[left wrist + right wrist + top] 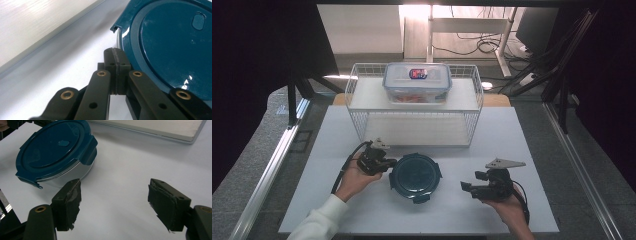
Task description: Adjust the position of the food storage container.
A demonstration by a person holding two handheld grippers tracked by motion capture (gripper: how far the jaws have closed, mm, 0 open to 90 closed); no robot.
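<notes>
A round container with a dark blue clip-on lid (415,176) sits in the middle of the white table (492,210). My left gripper (388,165) lies at its left edge. In the left gripper view the jaws (115,53) are pressed together with nothing between them, right beside the lid's rim (172,45), below a raised latch flap (116,27). I cannot tell whether they touch the rim. My right gripper (472,180) rests on the table to the right of the container, apart from it. Its jaws (115,187) stand wide open and empty, pointing past the container (55,150).
A white wire rack (473,107) stands at the back of the table. On its upper shelf sits a clear rectangular box with a blue-rimmed lid (417,82). The rack's lower board (155,127) lies just behind the round container. Black frame posts flank the table.
</notes>
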